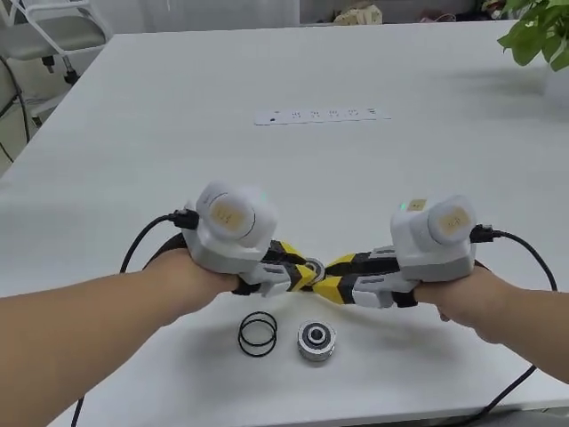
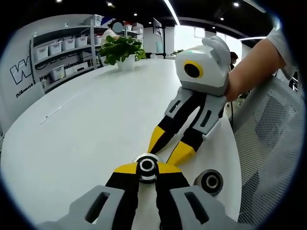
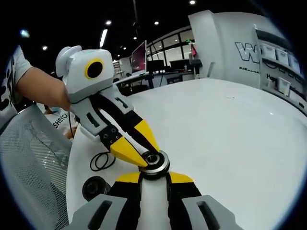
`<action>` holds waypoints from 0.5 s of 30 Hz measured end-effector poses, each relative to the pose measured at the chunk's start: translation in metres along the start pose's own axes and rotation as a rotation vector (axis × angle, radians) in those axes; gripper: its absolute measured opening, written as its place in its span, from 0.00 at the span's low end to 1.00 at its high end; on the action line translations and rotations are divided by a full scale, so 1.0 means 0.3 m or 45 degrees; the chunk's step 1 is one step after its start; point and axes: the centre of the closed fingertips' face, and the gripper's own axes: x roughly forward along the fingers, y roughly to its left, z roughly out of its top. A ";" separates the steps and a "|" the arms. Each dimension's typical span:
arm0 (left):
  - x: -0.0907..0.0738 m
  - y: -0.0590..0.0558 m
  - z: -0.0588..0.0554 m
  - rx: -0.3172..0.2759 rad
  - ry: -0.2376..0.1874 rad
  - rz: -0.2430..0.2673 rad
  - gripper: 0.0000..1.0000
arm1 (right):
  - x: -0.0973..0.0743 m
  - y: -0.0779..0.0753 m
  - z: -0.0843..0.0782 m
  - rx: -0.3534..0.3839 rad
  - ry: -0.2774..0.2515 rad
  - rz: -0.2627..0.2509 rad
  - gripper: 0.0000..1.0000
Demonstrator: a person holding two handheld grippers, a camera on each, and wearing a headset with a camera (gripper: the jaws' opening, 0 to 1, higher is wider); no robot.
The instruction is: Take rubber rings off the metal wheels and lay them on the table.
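Pinching left gripper (image 2: pixel 147 168): jaws nearly together on the held wheel (image 2: pixel 147 164);
right gripper (image 3: pixel 154 176): jaws wider, clamping the held wheel;
rubber rings (image 1: pixel 258 334): near the held wheel

Counted 2 metal wheels (image 1: pixel 312 268) – one up betw. the jaw tips, the other wheel (image 1: pixel 316 340) on the table (image 1: pixel 178 133); loose rubber rings (image 1: pixel 258 334) beside it were 2, overlapping. Grippers were 2, left gripper (image 1: pixel 300 271) & right gripper (image 1: pixel 327 276), w/ 2 hands (image 1: pixel 191 280) and 2 black cables (image 1: pixel 147 236). Rest came to 1 each – table, socket strip (image 1: pixel 320 115), potted plant (image 1: pixel 538 31), white chair (image 1: pixel 53 31).
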 end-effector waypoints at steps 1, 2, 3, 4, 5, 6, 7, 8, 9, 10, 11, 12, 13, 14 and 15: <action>0.000 0.000 0.000 -0.003 -0.001 0.000 0.07 | -0.001 -0.001 -0.001 -0.009 0.003 -0.002 0.16; 0.000 0.000 0.000 -0.005 -0.002 -0.001 0.07 | -0.003 -0.001 -0.003 -0.014 0.007 -0.003 0.15; 0.000 0.000 0.001 -0.006 -0.002 0.000 0.07 | -0.004 -0.001 -0.004 -0.013 0.008 -0.004 0.14; 0.000 0.000 0.000 -0.006 -0.001 0.000 0.07 | -0.004 -0.003 -0.005 -0.013 0.010 -0.005 0.13; 0.001 0.000 0.000 -0.006 -0.001 0.001 0.07 | -0.004 -0.003 -0.004 -0.010 0.011 -0.005 0.12; 0.000 0.001 0.000 -0.004 -0.002 0.002 0.07 | -0.004 -0.004 -0.003 -0.011 0.011 -0.007 0.12; 0.000 0.001 0.000 -0.005 -0.003 0.005 0.07 | -0.005 -0.004 -0.004 -0.014 0.011 -0.007 0.11; 0.000 0.001 0.000 -0.008 -0.005 0.008 0.07 | -0.005 -0.005 -0.003 -0.016 0.012 -0.008 0.11; 0.000 0.001 0.000 -0.009 -0.006 0.009 0.07 | -0.005 -0.004 -0.003 -0.017 0.013 -0.008 0.11; 0.000 0.002 -0.001 -0.011 -0.007 0.009 0.07 | -0.005 -0.005 -0.003 -0.019 0.013 -0.009 0.10; 0.000 0.003 -0.001 -0.012 -0.007 0.010 0.07 | -0.006 -0.006 -0.003 -0.023 0.014 -0.011 0.09; 0.000 0.003 -0.001 -0.012 -0.007 0.011 0.07 | -0.008 -0.008 -0.003 -0.027 0.015 -0.012 0.07; 0.000 0.003 -0.001 -0.013 -0.008 0.011 0.07 | -0.010 -0.009 -0.005 -0.016 0.013 -0.012 0.04; 0.000 0.003 0.000 -0.014 -0.008 0.011 0.07 | -0.011 -0.010 -0.004 -0.008 0.012 -0.014 0.03; 0.000 0.002 0.000 -0.014 -0.008 0.013 0.07 | -0.010 -0.010 -0.005 -0.014 0.013 -0.016 0.03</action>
